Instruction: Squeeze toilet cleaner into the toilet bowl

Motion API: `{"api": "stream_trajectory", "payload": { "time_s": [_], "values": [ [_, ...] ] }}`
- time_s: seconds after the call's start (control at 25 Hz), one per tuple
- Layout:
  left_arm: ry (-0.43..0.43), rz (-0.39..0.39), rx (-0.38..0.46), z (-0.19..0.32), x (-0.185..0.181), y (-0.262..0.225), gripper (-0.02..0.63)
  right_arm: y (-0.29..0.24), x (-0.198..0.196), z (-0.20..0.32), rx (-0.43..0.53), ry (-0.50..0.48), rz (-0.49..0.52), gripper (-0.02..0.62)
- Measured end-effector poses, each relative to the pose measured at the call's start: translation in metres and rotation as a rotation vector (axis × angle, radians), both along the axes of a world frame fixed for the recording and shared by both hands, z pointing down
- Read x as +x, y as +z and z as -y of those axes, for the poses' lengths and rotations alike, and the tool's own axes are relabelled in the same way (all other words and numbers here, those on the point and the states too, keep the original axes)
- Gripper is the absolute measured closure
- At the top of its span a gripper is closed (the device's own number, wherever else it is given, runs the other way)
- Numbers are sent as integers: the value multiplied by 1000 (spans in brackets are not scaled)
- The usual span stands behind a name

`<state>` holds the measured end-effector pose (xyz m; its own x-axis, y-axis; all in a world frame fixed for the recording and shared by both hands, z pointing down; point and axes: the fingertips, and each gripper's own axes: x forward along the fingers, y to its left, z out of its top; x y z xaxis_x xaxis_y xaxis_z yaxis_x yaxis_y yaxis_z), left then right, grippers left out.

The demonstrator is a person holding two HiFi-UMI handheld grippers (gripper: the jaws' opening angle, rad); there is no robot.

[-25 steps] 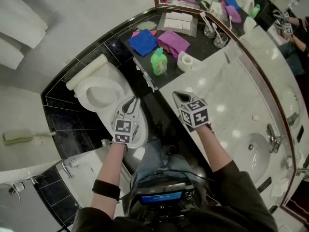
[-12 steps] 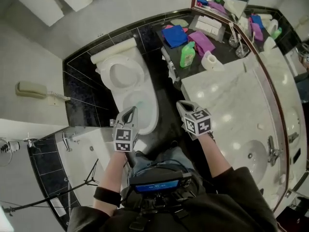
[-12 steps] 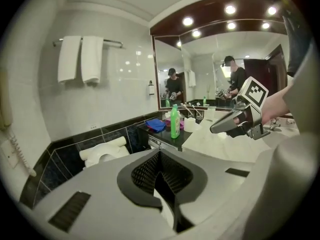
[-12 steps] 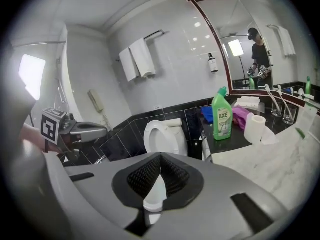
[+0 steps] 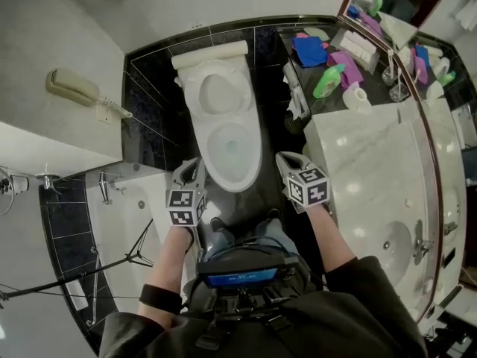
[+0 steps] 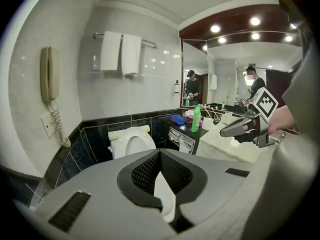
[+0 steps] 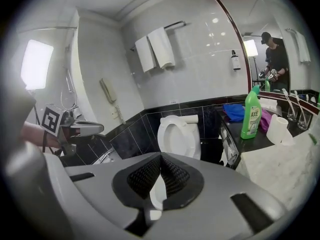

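Before the toilet (image 5: 256, 159), at its front end, the left arm (image 5: 168, 263) and the right arm (image 5: 333, 237) are stretching forward side by side from the person's body. Each wrist is tipping its tool downward and toward the bowl. The left gripper (image 5: 191, 168) is hovering off the toilet's front-left edge, apart from the rim. Its jaws are pressing fully together with nothing between them, as the left gripper view is showing. The right gripper (image 5: 288, 158) is hanging off the toilet's front-right side, above the dark floor. Its jaws are likewise sitting closed and empty. Each gripper view is looking past the closed jaws at the toilet, whose lid is standing raised and whose bowl is lying open. The green toilet cleaner bottle (image 5: 329, 82) is standing upright on the dark shelf (image 5: 326, 107), to the right of the toilet's tank end and well apart from both grippers. A blue cloth (image 5: 309, 51) is lying on that shelf behind the bottle, and a paper roll (image 5: 356, 96) is sitting just beside it, farther from the toilet.
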<state>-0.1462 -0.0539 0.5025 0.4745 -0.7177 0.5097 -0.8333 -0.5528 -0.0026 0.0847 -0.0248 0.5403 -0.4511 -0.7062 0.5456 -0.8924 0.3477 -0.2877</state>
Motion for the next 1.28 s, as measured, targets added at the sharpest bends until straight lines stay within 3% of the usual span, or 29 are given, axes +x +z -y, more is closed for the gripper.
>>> {"api": "stream_trajectory", "payload": {
  "time_s": [0.28, 0.48, 1.28],
  "values": [
    [-113, -43, -74, -6, -68, 11, 603, -2, -58, 4, -13, -49, -5, 589],
    [-136, -57, -88, -9, -97, 16, 601, 0, -81, 4, 0, -69, -49, 591],
    [-181, -73, -75, -24, -144, 15, 601, -1, -123, -5, -3, -125, -106, 591]
  ]
}}
